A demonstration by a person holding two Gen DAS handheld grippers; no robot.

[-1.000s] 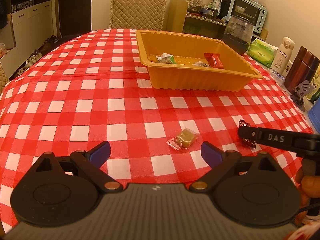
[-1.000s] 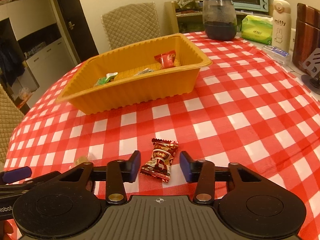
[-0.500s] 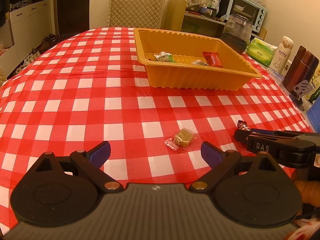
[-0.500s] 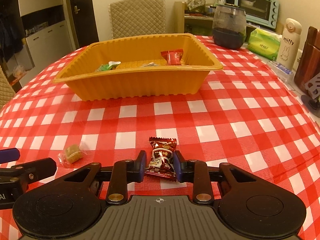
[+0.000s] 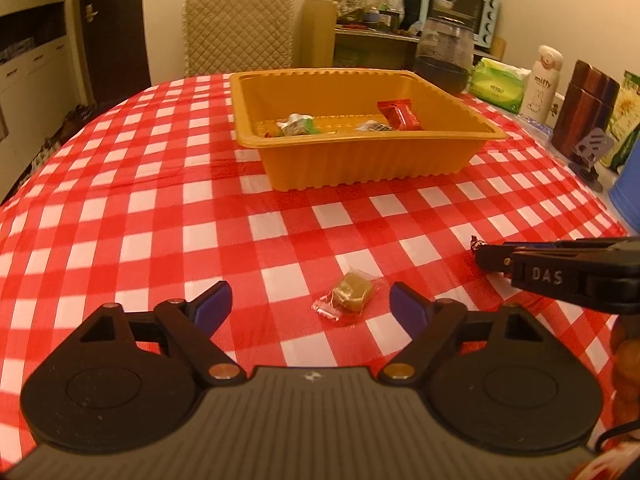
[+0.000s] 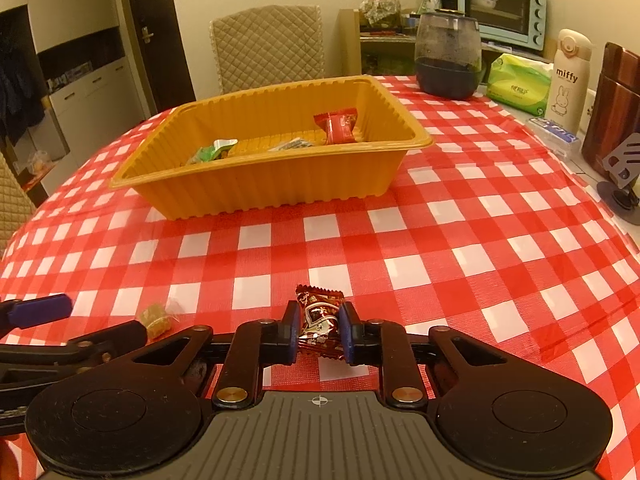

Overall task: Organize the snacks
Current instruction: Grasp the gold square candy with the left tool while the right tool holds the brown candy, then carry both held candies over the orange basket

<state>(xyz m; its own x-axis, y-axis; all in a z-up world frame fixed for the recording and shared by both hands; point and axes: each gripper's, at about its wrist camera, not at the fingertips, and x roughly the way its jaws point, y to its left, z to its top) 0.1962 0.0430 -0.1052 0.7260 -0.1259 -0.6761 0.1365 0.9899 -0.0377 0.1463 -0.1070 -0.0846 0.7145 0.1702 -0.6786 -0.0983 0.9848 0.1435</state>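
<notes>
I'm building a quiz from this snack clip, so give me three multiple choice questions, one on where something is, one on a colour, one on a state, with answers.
1. Where does the tan candy in clear wrap lie?
A. In the tray
B. On the tablecloth between the left gripper's open fingers
C. Beside the white bottle

2. What colour is the tray?
A. Orange-yellow
B. Blue
C. White

3. How is the right gripper?
A. Wide open over bare cloth
B. Shut on the dark red candy
C. Shut on the tray's rim

Answers:
1 B, it rests on the checked tablecloth, untouched, as the left gripper is closing.
2 A, its ribbed walls are orange-yellow.
3 B, both pads press the dark red candy.
</notes>
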